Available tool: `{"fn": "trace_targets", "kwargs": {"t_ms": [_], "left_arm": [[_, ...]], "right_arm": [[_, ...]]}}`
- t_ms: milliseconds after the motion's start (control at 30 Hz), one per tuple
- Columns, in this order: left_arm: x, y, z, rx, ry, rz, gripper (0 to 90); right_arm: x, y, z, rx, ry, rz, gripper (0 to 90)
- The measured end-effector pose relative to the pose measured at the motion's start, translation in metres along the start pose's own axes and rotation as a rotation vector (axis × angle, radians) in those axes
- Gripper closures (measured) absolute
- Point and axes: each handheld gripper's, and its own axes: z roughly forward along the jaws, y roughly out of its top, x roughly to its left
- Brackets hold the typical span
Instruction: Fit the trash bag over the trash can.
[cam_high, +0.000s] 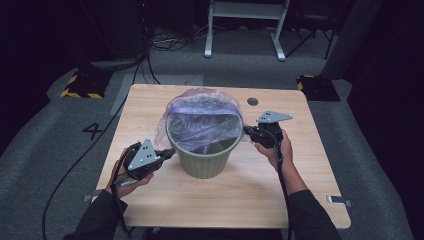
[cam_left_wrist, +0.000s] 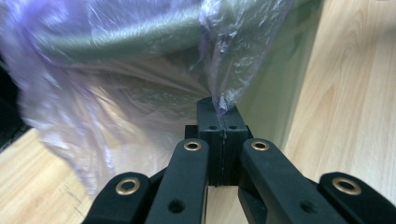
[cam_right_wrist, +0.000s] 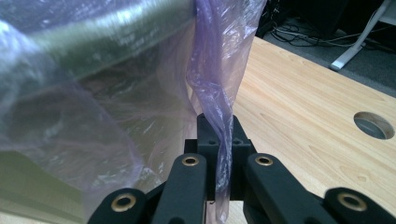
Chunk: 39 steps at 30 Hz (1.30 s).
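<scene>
The bag (cam_high: 202, 120), a thin see-through purple plastic one, sits in the green bin (cam_high: 204, 161) in the middle of the wooden table (cam_high: 240, 185), its upper edge puffed up above the bin's rim at the far side and hanging over the rim at both flanks. In the high view the left gripper (cam_high: 169, 153) lies against the bin's left side just under the rim, carried by the person's left hand (cam_high: 125, 182), and the right gripper (cam_high: 247, 130) meets the bin's right side at the rim, carried by the right hand (cam_high: 277, 150). Both forearms come in from the near edge in dark sleeves.

In the left gripper view the two black jaws are pressed together, and a narrow tail of the bag (cam_left_wrist: 224, 70) runs down into the seam between their tips, so the film is pinched there; behind it the bin (cam_left_wrist: 275, 79) wall shows green through the plastic. In the right gripper view the jaws are likewise closed, with a twisted strand of the bag (cam_right_wrist: 219, 93) clamped between them and trailing out below the tips. The bin (cam_right_wrist: 102, 37) rim crosses the upper left of that view, blurred. A round hole (cam_right_wrist: 373, 125) in the tabletop shows to the right
</scene>
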Motion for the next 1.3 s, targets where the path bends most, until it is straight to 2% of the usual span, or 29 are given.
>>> {"fn": "trace_targets", "kwargs": {"t_ms": [200,400,700,800,833,900,933,1000,1100,1200,1300], "left_arm": [[-0.006,-0.011,0.008,0.062,-0.047,0.026,90.0],[-0.009,-0.017,0.016,0.122,-0.067,0.056,90.0],[-0.011,-0.022,0.018,0.129,-0.092,0.067,90.0],[-0.013,-0.022,0.014,0.143,-0.091,0.088,90.0],[-0.013,-0.022,0.013,0.149,-0.086,0.091,90.0],[-0.01,-0.024,0.009,0.128,-0.105,0.069,90.0],[-0.008,-0.025,0.008,0.131,-0.101,0.061,90.0],[-0.005,-0.028,0.006,0.15,-0.098,0.056,89.9],[-0.001,-0.032,0.01,0.204,-0.118,0.061,90.0],[0.006,-0.033,0.011,0.208,-0.113,0.044,90.0],[0.007,-0.031,0.011,0.22,-0.104,0.063,89.9]], "right_arm": [[0.0,-0.004,0.002,0.013,0.004,0.002,89.6],[-0.001,-0.01,0.006,0.039,0.011,0.007,89.5],[0.0,-0.013,0.003,0.032,0.013,0.004,89.2],[0.002,-0.014,-0.002,0.021,-0.007,-0.01,80.2],[0.002,-0.015,-0.004,0.017,-0.004,-0.02,79.4],[0.004,-0.015,-0.01,0.006,-0.013,-0.038,78.3],[0.004,-0.015,-0.014,0.003,-0.012,-0.046,79.7],[0.006,-0.015,-0.019,0.008,-0.012,-0.069,80.8],[0.005,-0.015,-0.024,0.029,-0.013,-0.098,84.2],[0.002,-0.018,-0.027,0.039,-0.006,-0.086,84.6],[-0.001,-0.019,-0.027,0.042,-0.009,-0.08,84.3]]}}
